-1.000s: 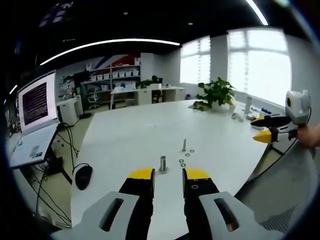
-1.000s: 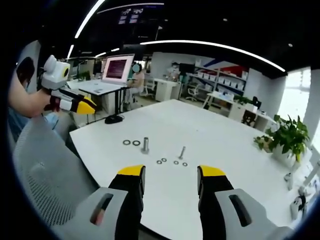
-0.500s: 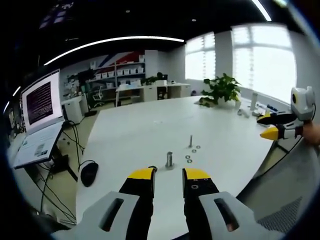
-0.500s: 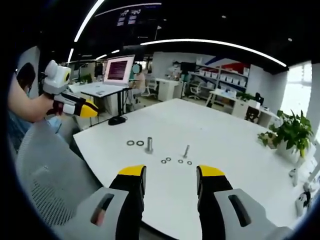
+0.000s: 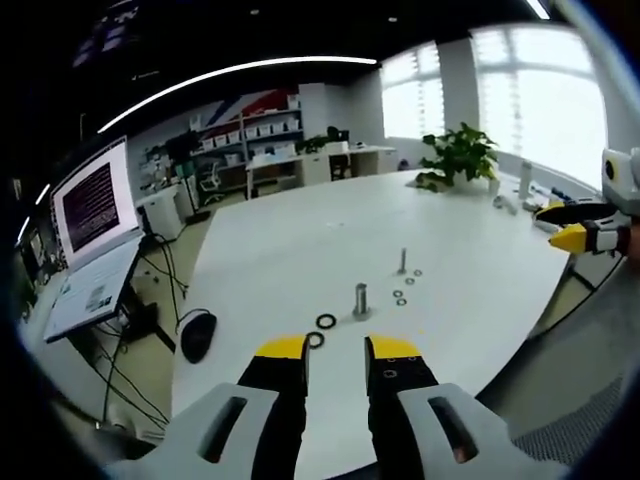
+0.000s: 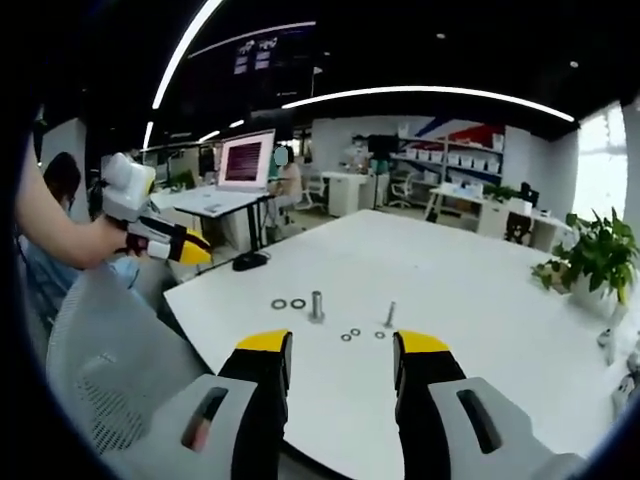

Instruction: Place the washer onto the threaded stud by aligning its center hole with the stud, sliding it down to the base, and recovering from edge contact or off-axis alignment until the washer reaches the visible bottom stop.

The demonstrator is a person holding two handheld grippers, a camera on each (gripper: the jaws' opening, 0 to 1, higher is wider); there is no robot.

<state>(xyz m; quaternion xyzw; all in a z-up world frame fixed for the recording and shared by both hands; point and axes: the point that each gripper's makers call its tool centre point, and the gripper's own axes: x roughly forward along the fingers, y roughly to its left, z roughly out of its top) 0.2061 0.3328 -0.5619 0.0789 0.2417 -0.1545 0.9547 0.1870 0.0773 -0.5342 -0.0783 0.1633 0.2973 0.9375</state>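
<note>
My left gripper [image 5: 335,350]: jaws apart, empty; stud [image 5: 361,300] just ahead. My right gripper [image 6: 340,345]: jaws apart, empty; washers [image 6: 288,303] ahead-left on table [image 6: 480,300].

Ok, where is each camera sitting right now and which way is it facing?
Left gripper view: rides on the left gripper, low at the white table edge, facing the thick stud, two large washers and the windows; the right gripper enters at right.
Right gripper view: rides on the right gripper, facing the same stud from another side; the left gripper and a person's arm show.
Shared: table, stud, washers.
</note>
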